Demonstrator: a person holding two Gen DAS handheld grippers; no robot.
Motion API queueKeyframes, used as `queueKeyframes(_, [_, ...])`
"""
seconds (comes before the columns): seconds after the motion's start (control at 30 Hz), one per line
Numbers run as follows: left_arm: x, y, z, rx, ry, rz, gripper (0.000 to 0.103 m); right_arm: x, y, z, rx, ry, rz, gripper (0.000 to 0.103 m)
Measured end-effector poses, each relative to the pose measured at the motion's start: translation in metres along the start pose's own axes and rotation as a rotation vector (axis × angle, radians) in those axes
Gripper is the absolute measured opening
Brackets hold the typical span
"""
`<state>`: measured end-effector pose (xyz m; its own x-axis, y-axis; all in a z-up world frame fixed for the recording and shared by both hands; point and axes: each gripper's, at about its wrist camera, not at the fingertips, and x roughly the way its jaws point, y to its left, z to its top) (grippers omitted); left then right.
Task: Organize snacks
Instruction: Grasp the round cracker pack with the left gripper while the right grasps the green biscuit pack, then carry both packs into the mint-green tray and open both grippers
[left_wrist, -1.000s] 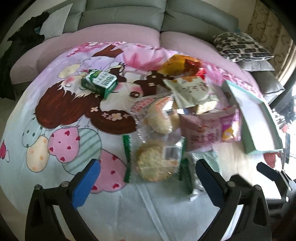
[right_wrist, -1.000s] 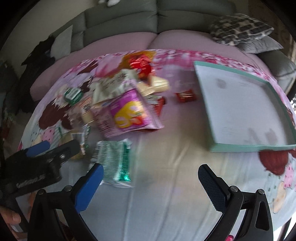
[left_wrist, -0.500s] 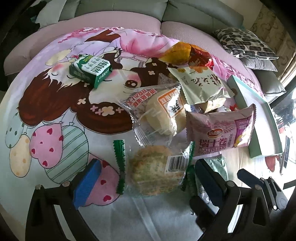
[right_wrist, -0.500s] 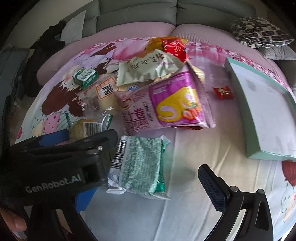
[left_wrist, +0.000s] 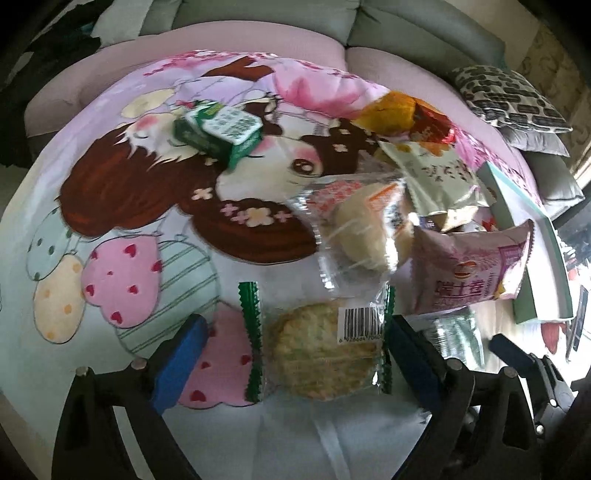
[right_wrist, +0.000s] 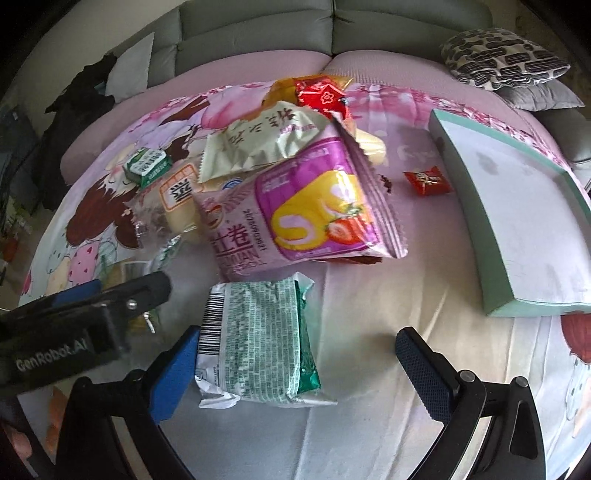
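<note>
Only the right wrist view shows the red candy (right_wrist: 428, 180) beside the teal box (right_wrist: 517, 229). Since a second ago both tools sank nearer the snacks. The left hand-held gripper (left_wrist: 295, 356), jaws wide but closing, straddles the round cracker pack (left_wrist: 321, 354). The right hand-held gripper (right_wrist: 295, 373), wide open, brackets the green packet (right_wrist: 258, 339), gripping nothing.
</note>
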<state>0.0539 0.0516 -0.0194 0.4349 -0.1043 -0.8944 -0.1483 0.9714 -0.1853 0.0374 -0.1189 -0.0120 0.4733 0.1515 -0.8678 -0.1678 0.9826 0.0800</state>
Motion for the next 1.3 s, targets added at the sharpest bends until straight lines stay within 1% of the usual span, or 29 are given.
queueKeyframes(0.07, [-0.002,0.004,-0.001,-0.009,-0.002,-0.003,0.089,0.000,0.000,0.000,0.003,-0.001,-0.003,0.103])
queueKeyframes(0.13, [-0.003,0.007,-0.003,-0.011,-0.003,0.010,0.083,-0.001,0.000,-0.001,0.001,-0.005,-0.005,0.102])
queueKeyframes(0.17, [-0.005,0.007,-0.003,-0.010,-0.004,0.015,0.081,-0.002,0.001,-0.001,-0.002,-0.009,-0.003,0.100])
queueKeyframes(0.23, [-0.006,0.008,-0.004,-0.011,-0.005,0.016,0.076,-0.005,0.001,-0.001,-0.004,-0.017,-0.002,0.092])
queueKeyframes(0.27, [-0.006,0.009,-0.005,-0.014,-0.006,0.012,0.074,-0.007,0.002,-0.001,-0.003,-0.023,-0.002,0.087])
queueKeyframes(0.3, [-0.008,0.010,-0.006,-0.017,-0.009,0.010,0.073,-0.007,0.002,0.000,-0.004,-0.025,0.000,0.083])
queueKeyframes(0.33, [-0.009,0.011,-0.007,-0.021,-0.009,0.005,0.072,-0.008,0.002,0.000,-0.003,-0.027,0.006,0.081])
queueKeyframes(0.4, [-0.010,0.013,-0.009,-0.023,-0.010,0.013,0.066,-0.009,0.002,0.001,-0.005,-0.031,0.018,0.073])
queueKeyframes(0.43, [-0.011,0.014,-0.009,-0.024,-0.011,0.017,0.063,-0.010,0.003,0.002,-0.009,-0.034,0.023,0.070])
queueKeyframes(0.47, [-0.012,0.015,-0.010,-0.026,-0.010,0.013,0.063,-0.011,0.005,0.001,-0.015,-0.038,0.026,0.066])
queueKeyframes(0.5, [-0.012,0.016,-0.010,-0.028,-0.010,0.010,0.063,-0.011,0.006,0.002,-0.020,-0.041,0.033,0.060])
queueKeyframes(0.67, [-0.020,0.019,-0.016,-0.032,-0.007,0.009,0.061,-0.013,0.009,0.000,-0.030,-0.049,0.044,0.054])
queueKeyframes(0.97, [-0.033,0.017,-0.020,-0.038,-0.011,0.000,0.056,-0.037,0.007,0.000,-0.022,-0.102,0.082,0.052])
queueKeyframes(1.17, [-0.056,0.009,-0.016,-0.030,-0.051,-0.002,0.056,-0.064,-0.007,0.008,0.018,-0.171,0.088,0.052])
queueKeyframes(1.3, [-0.071,-0.009,-0.002,0.001,-0.090,-0.018,0.056,-0.076,-0.029,0.024,0.084,-0.201,0.062,0.052])
